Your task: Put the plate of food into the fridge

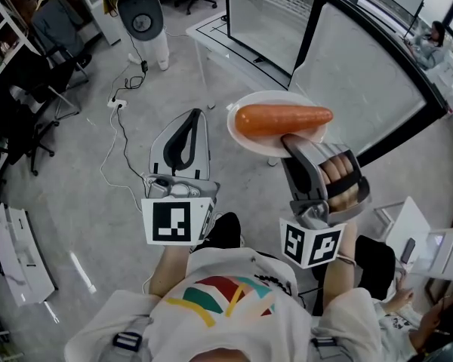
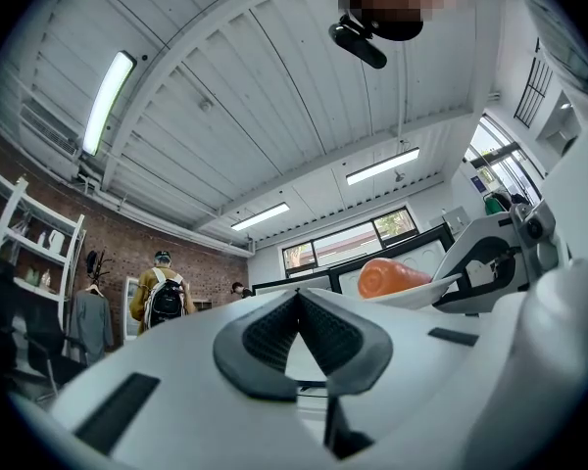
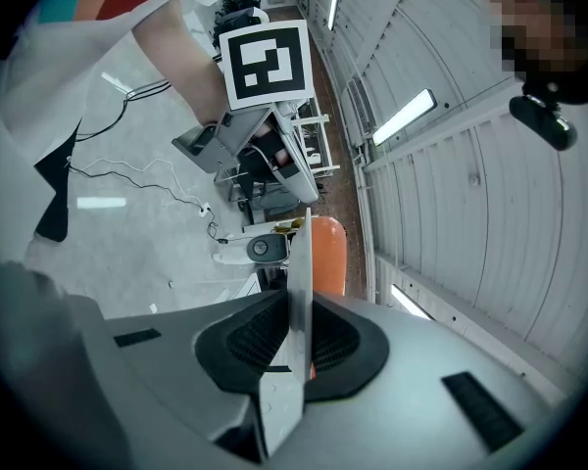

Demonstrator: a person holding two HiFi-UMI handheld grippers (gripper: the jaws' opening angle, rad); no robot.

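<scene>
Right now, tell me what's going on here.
A person holds a two-jaw gripper in each hand. The right gripper is clamped on the rim of a round white plate carrying a long orange carrot, held up in mid-air. The left gripper is shut and empty beside it. The plate is not yet in a fridge.

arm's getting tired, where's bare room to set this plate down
Bare floor lies left of the left gripper, this side of the power strip. Ahead it is crowded: the plate in the right gripper hangs beside the black-framed panel.
</scene>
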